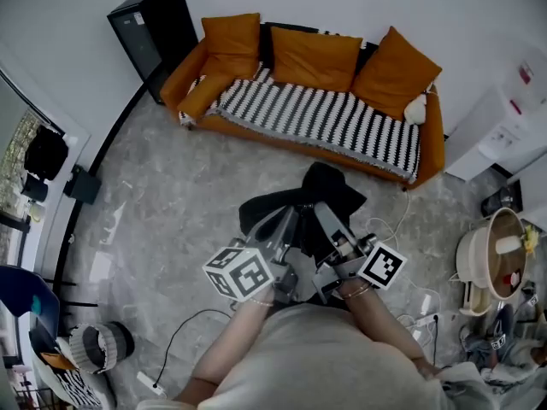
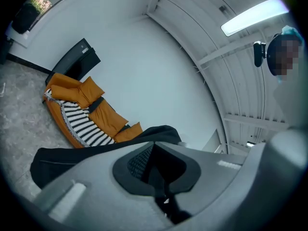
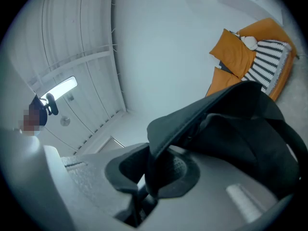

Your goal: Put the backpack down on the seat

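A person is holding a gripper in each hand, and both are hanging on to the black backpack (image 1: pixel 323 190). The left gripper (image 2: pixel 156 170) is squeezing its fingers almost together on a fold of the black bag. The right gripper (image 3: pixel 153 173) is doing the same on a thick black edge (it may be a strap or the top rim; the close view is too dark to be sure). So neither gripper is empty. The backpack is hanging in the air from the two of them, above the grey floor (image 1: pixel 171 212). It is not touching the sofa (image 1: pixel 434 139).

The striped seat (image 1: pixel 316 114) is lying straight ahead, with orange cushions (image 1: pixel 314 58) leaning along its back. A strip of bare floor is sitting between the bag and the seat's front edge, so the two are well apart.

Here is the part that matters most. The backpack is sticking out in front of the fingers, on the sofa side, so it is going to reach the seat before the grippers do. The seat is running long from left to right, and the bag is lining up with the middle of it. The two hands are sitting side by side, with neither one clearly nearer. I think both are needing to go forward together, bring the bag over the stripes, lower it, and only then open up.
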Demonstrator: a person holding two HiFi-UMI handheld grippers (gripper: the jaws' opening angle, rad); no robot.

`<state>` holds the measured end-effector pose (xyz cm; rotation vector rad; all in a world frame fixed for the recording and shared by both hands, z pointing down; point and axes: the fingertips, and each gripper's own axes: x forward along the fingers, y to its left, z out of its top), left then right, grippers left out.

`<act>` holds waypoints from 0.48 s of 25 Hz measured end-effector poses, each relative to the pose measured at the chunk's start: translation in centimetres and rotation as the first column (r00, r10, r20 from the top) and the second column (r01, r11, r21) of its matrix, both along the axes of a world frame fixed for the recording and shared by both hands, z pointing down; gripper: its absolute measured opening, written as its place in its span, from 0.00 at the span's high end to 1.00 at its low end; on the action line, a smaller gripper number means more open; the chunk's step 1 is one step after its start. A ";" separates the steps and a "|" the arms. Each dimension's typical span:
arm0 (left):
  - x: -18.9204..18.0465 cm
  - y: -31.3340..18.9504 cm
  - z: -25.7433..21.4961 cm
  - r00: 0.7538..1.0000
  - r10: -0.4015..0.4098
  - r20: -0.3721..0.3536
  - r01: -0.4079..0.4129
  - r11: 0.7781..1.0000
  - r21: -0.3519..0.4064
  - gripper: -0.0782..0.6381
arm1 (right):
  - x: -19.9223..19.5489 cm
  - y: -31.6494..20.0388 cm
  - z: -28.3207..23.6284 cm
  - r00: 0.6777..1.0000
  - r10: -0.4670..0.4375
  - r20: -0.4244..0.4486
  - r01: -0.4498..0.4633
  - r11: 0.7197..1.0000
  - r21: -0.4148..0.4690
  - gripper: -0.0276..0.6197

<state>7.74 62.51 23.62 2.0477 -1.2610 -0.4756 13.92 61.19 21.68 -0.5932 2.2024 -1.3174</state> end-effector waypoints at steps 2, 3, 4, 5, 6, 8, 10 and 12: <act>-0.8 -1.7 0.2 1.000 0.008 -0.007 -0.008 1.000 -0.007 0.88 | -1.0 -1.5 0.4 1.000 0.006 -0.010 -0.006 1.000 -0.013 0.88; -1.2 -2.5 0.3 1.000 0.008 -0.011 -0.008 1.000 -0.013 0.88 | -1.5 -2.2 0.5 1.000 0.004 -0.018 -0.004 1.000 -0.016 0.88; -1.6 -3.2 0.6 1.000 0.008 -0.017 -0.008 1.000 -0.020 0.88 | -2.0 -2.9 0.6 1.000 0.001 -0.026 -0.001 1.000 -0.020 0.88; -1.9 -3.8 0.9 1.000 0.009 -0.022 -0.009 1.000 -0.030 0.88 | -2.5 -3.6 0.8 0.999 -0.003 -0.032 0.002 1.000 -0.025 0.88; -2.2 -4.4 1.2 1.000 0.011 -0.028 -0.012 0.999 -0.040 0.88 | -2.9 -4.1 1.0 0.999 -0.007 -0.035 0.006 0.999 -0.032 0.88; -2.7 -5.2 2.0 0.999 0.012 -0.033 -0.014 0.998 -0.059 0.88 | -3.7 -5.1 1.4 0.999 -0.018 -0.035 0.017 0.999 -0.042 0.88; -3.3 -6.4 2.7 0.999 0.006 -0.033 -0.009 0.997 -0.073 0.88 | -4.3 -6.2 2.1 0.999 -0.030 -0.026 0.028 0.998 -0.051 0.88; -3.9 -7.9 3.3 0.999 -0.005 -0.032 0.002 0.996 -0.090 0.88 | -4.6 -7.7 2.8 0.999 -0.038 -0.011 0.037 0.997 -0.068 0.88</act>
